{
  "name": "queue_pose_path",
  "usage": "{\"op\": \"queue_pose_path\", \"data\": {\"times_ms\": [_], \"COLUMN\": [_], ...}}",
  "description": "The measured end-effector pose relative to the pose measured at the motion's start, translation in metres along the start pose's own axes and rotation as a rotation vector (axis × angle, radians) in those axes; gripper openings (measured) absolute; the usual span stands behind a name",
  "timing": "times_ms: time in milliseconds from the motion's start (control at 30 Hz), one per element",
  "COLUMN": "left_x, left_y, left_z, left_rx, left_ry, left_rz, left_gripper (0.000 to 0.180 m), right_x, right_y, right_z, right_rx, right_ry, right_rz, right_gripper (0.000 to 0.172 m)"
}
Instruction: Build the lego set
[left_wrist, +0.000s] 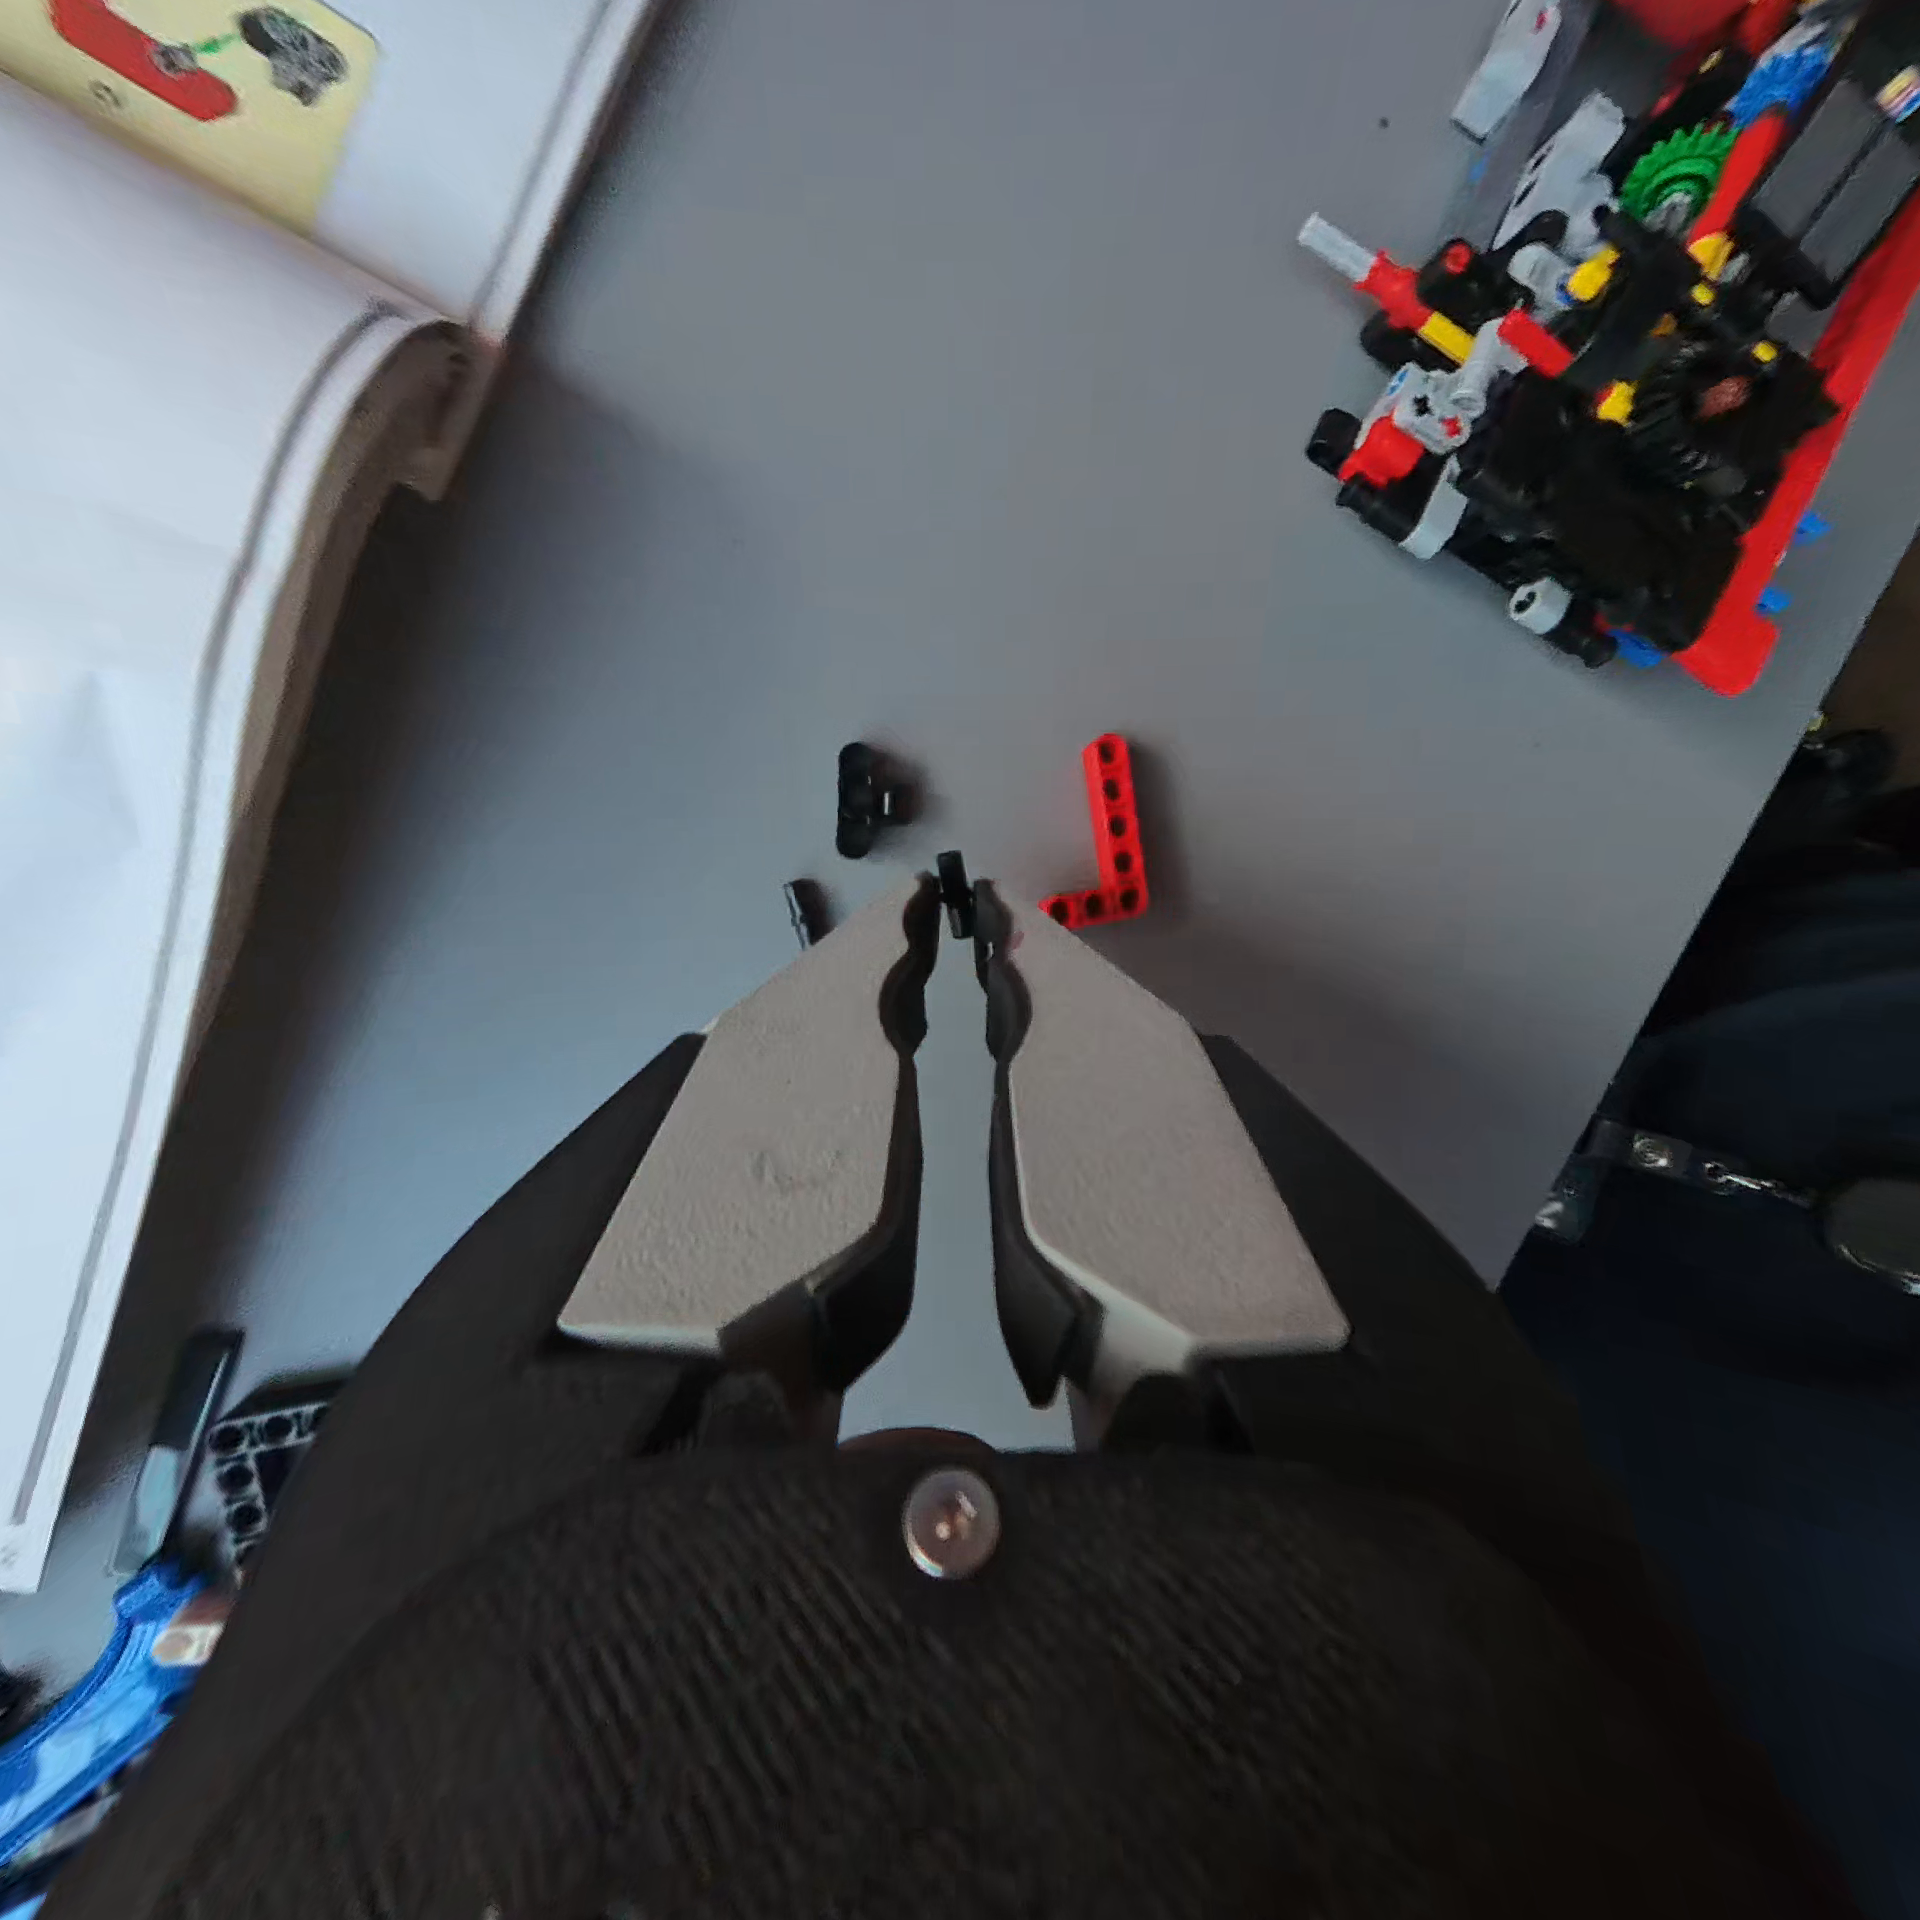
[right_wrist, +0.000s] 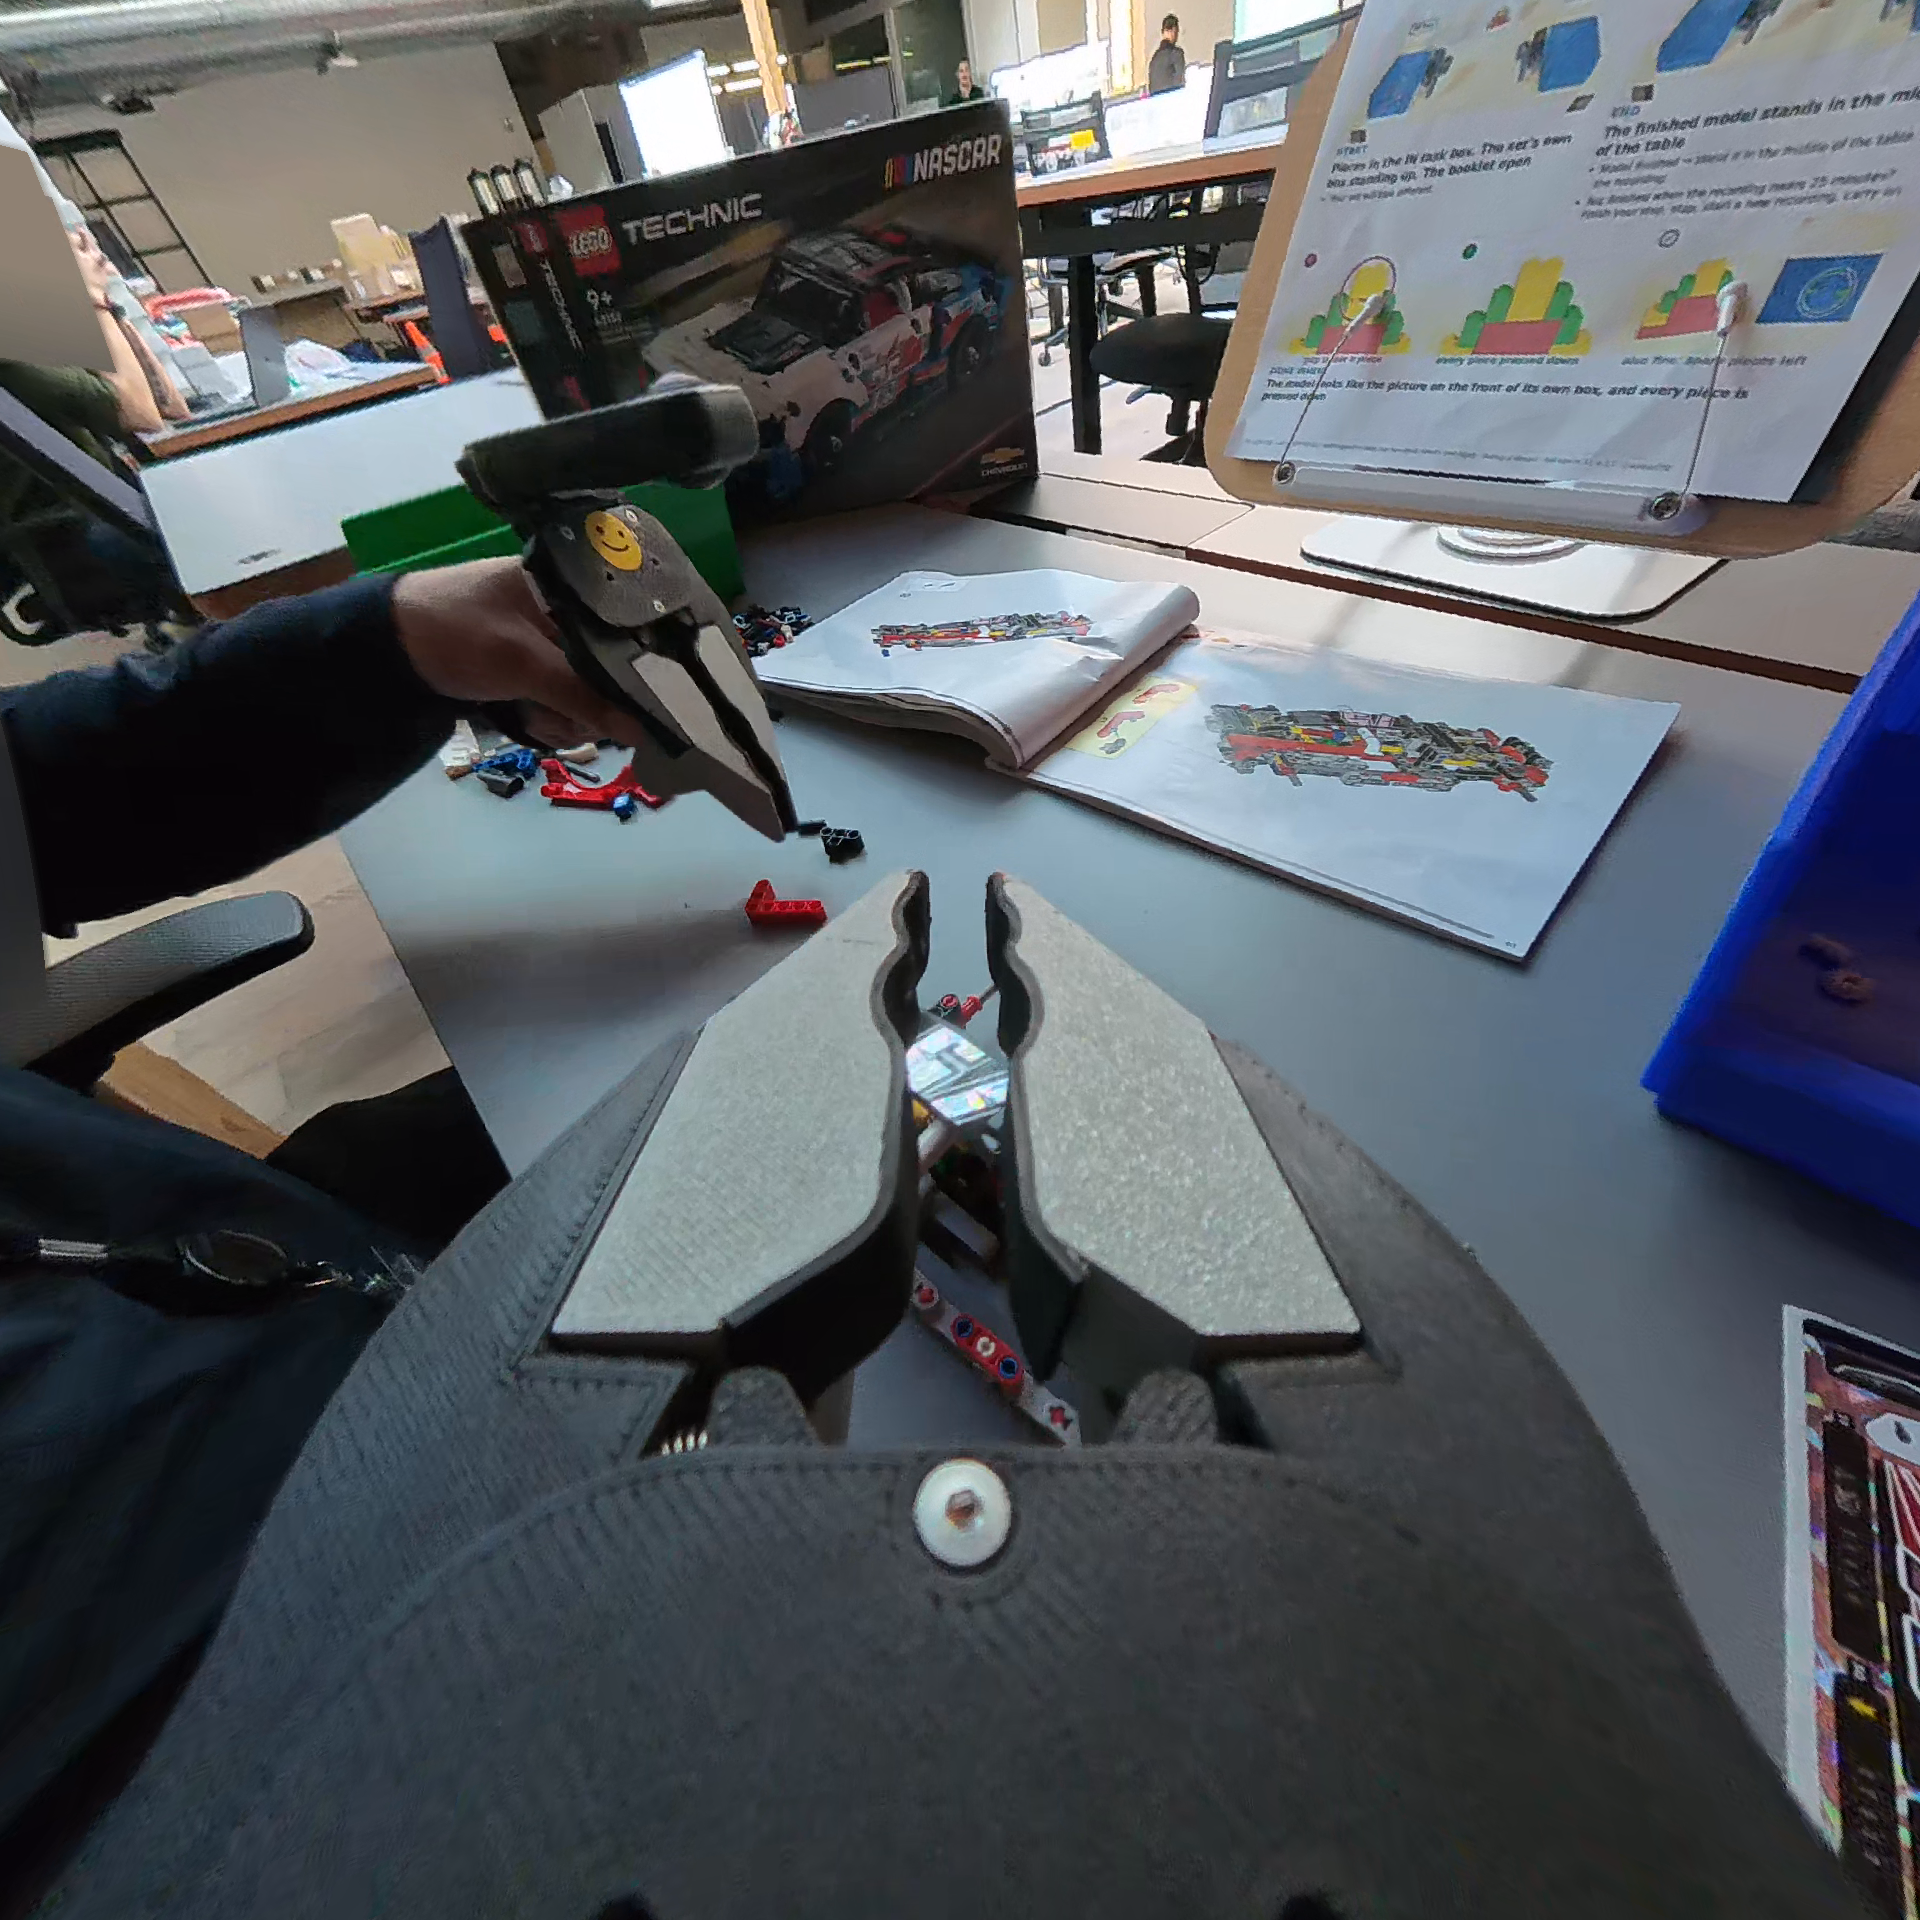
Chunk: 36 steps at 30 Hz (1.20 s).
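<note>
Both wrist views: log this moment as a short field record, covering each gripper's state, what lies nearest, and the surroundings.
left gripper: pads closed on a small black pin, tips low over the grey table
near left gripper: red L-shaped beam, black connector, second black pin
right gripper: jaws slightly apart, nothing between the tips; hovers above the partly built model
surroundings: open instruction booklet, set box, blue bin

Open-plan workspace: grey table (right_wrist: 1351, 1091) in foreground, wood-edged desks (right_wrist: 1143, 166) behind, black office chair (right_wrist: 177, 966) at left, wooden floor (right_wrist: 291, 1018), exposed ceiling ducts (right_wrist: 312, 31).
</note>
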<state>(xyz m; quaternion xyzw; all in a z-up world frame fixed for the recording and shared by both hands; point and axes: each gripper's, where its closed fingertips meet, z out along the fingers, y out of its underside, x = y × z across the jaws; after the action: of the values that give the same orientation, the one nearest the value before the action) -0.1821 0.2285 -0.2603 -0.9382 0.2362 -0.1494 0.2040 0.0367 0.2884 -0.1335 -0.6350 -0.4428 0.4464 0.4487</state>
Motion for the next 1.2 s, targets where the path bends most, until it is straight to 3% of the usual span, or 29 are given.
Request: {"op": "queue_pose_path", "data": {"times_ms": [167,333,600,867,1200], "left_x": [-0.007,-0.007,-0.005,0.002,0.029], "left_y": [0.009,0.010,0.012,0.040,0.070], "left_z": [0.016,0.015,-0.025,-0.051,-0.027], "left_rx": [-0.044,-0.001,0.158,0.324,0.321], "left_ry": [-0.055,-0.051,-0.074,-0.097,-0.068], "left_rz": [0.012,-0.009,-0.074,-0.178,-0.200], "left_gripper": [0.004,0.015,0.024,0.027,0.027], "right_x": [0.006,0.022,0.006,-0.011,0.008], "right_y": [0.006,0.024,0.062,0.140,0.152], "right_z": [-0.011,-0.023,-0.054,-0.042,-0.019], "right_rx": [-0.001,-0.056,-0.241,-0.485,-0.553], "right_ry": [0.038,0.120,0.076,0.067,0.175], "right_rz": [0.005,-0.023,-0.087,-0.112,-0.161], "right_gripper": [0.007,0.007,0.007,0.001,0.000]}}
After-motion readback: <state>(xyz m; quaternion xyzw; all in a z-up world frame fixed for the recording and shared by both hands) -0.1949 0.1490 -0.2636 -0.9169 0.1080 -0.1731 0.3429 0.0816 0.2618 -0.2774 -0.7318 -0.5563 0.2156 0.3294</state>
